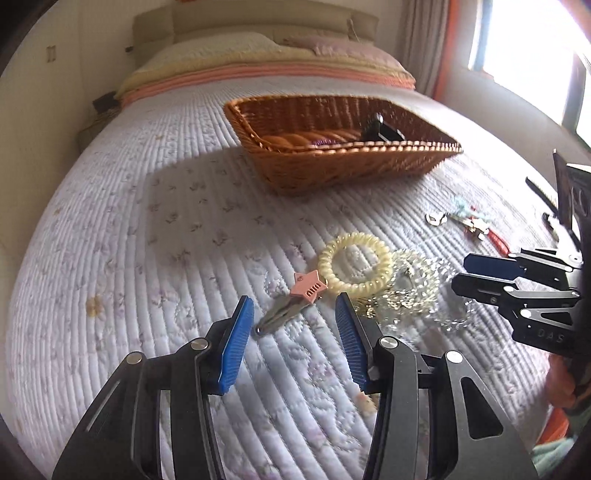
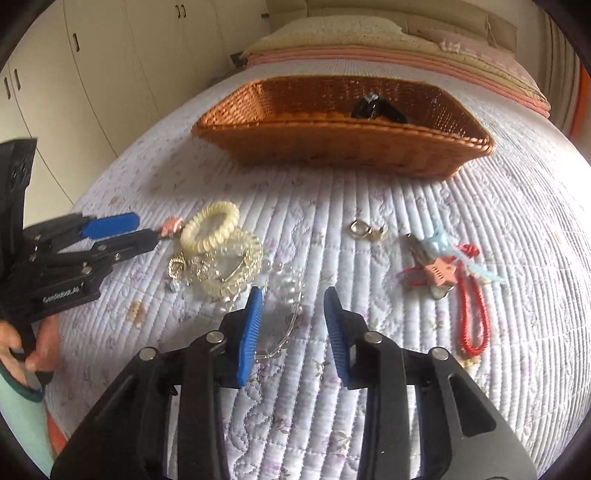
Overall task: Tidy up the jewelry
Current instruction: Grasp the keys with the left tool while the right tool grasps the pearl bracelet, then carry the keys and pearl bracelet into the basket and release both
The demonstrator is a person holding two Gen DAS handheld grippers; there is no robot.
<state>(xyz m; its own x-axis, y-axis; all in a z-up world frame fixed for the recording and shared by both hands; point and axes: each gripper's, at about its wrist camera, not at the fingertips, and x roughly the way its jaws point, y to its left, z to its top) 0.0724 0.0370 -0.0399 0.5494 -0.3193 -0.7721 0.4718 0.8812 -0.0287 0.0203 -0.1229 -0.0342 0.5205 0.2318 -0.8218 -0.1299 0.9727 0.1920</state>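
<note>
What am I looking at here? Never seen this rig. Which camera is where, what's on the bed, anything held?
No robot: a person holds a two-finger gripper in each hand, each carrying a fisheye camera looking along its fingers.

The left wrist view shows the left gripper over a star hair clip. The right wrist view shows the right gripper over a clear bead chain.

On the quilt: a wicker basket with a black clip inside, a cream coil hair tie, gold earrings, a red cord.

Both sets of jaws stand apart; nothing is held.

Home bedroom, quilted bed (image 1: 147, 221), pillows (image 1: 221, 48), padded headboard (image 1: 258, 18), wardrobe doors (image 2: 110, 55)
</note>
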